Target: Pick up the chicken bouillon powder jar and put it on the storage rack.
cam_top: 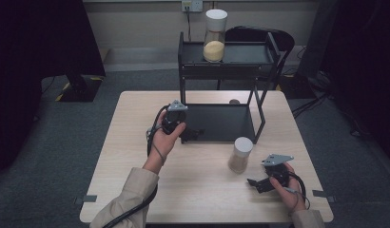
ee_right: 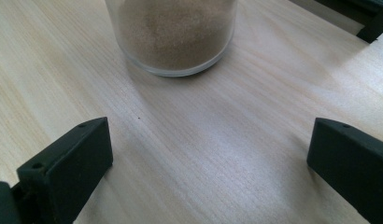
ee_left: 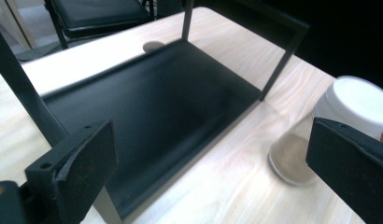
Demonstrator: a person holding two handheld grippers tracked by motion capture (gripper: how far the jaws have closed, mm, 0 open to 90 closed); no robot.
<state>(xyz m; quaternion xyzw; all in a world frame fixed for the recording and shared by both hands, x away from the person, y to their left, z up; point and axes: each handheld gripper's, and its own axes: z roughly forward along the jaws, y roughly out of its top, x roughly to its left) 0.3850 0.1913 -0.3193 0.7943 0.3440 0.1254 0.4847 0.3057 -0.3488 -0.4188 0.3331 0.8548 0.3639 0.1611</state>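
Floor: grey carpet [cam_top: 64,142] all around my worktop [cam_top: 136,190].
Wall: pale, with a power socket [cam_top: 191,5] ahead of me.
Furniture: black chair [cam_top: 259,35] beyond the far edge.
Light: dim, dark at both sides.

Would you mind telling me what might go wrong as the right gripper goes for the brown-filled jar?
The jar is tall and narrow and stands free on the table, so a jaw of the open right gripper nudging it low could tip it. It also stands close to the black rack's front leg, which a lift might clip.
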